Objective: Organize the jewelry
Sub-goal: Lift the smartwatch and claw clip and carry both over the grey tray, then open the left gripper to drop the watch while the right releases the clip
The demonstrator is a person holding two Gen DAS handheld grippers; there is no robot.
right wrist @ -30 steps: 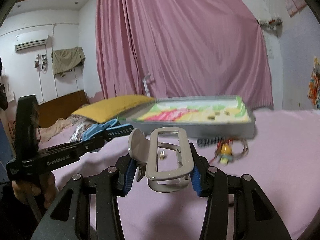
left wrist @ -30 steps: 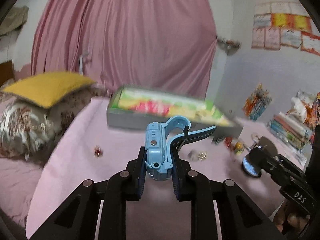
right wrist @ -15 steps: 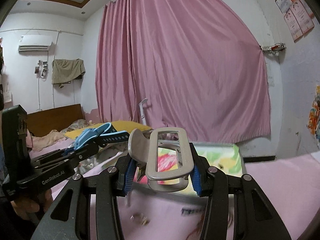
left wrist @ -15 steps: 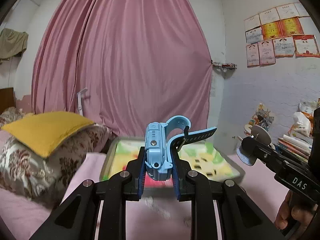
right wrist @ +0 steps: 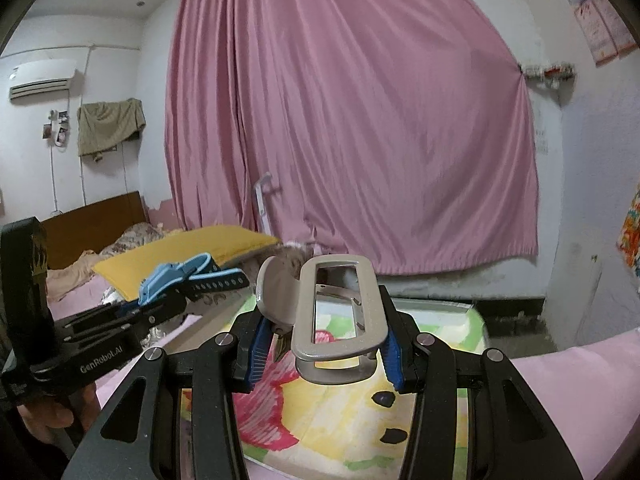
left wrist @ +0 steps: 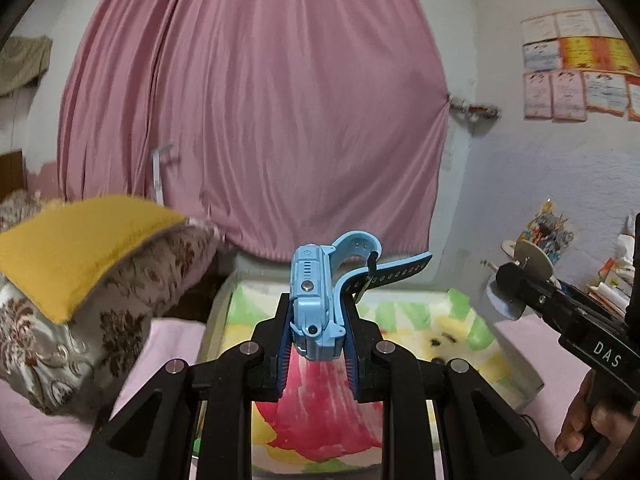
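My left gripper [left wrist: 318, 320] is shut on a light blue smartwatch [left wrist: 314, 300], held on edge with its straps curling up and to the right. It hangs over a grey tray [left wrist: 218, 320] lined with a bright flower print. My right gripper [right wrist: 324, 336] is shut on a grey rectangular hair clip [right wrist: 340, 312] over the same tray [right wrist: 432, 304]. In the left wrist view the right gripper [left wrist: 516, 284] comes in from the right. The right wrist view has the left gripper [right wrist: 160, 300] and the watch [right wrist: 176, 274] at its left.
The tray lies on a pink bedsheet [right wrist: 580, 380]. A yellow pillow [left wrist: 80, 248] on a floral one sits left of the tray. A pink curtain [left wrist: 260, 120] hangs behind. Books and papers [left wrist: 608, 276] are stacked at the far right. A hand [left wrist: 580, 420] holds the right gripper's handle.
Both grippers have moved forward and upward and now hang over the tray. The loose pieces on the pink sheet have dropped out of view. Both grips are unchanged.
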